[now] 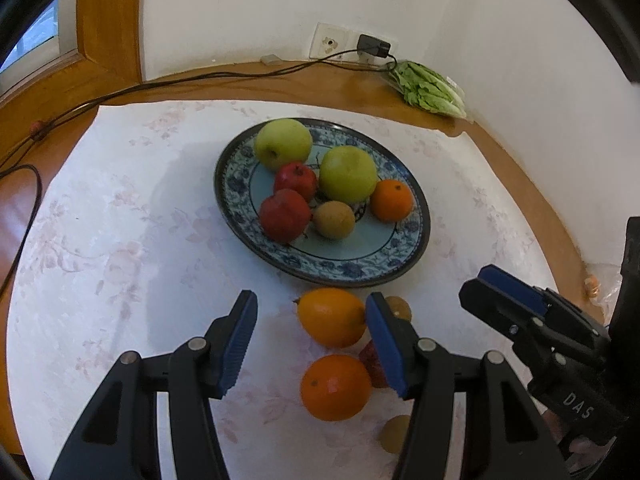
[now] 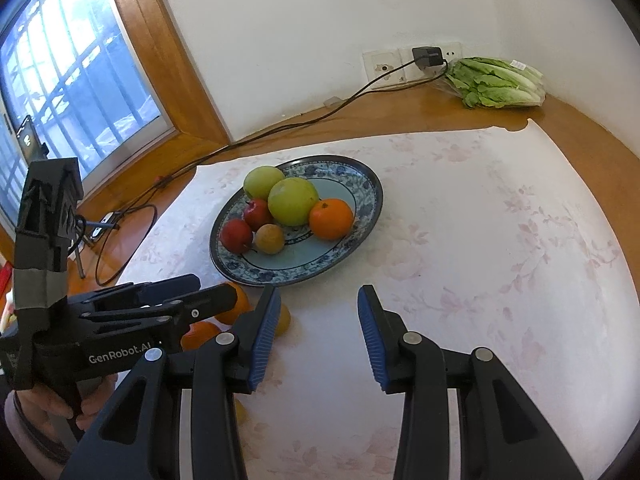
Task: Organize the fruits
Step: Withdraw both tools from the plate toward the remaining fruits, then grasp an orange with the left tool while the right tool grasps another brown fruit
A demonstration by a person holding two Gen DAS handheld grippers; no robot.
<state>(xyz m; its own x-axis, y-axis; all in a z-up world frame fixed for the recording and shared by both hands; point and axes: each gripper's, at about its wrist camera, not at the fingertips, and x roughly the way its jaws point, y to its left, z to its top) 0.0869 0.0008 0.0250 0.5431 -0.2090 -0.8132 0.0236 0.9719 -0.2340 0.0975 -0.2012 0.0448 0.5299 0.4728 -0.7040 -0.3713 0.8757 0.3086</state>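
Loose oranges [image 1: 335, 387] lie just before the fruit-laden plate [image 1: 360, 268].

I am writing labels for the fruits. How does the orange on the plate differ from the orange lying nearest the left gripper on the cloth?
The orange on the plate sits beside a green apple; the orange on the cloth lies off the plate, near the left gripper. Both are round and bright orange.

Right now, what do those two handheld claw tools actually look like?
Both are black plastic two-finger clamps. The left gripper and right gripper each carry ribbed blue pads on the inner faces and round silver pivot pins. White lettering reads "GenRobot.AI" on the left tool's body and "DAS" on the right one's.
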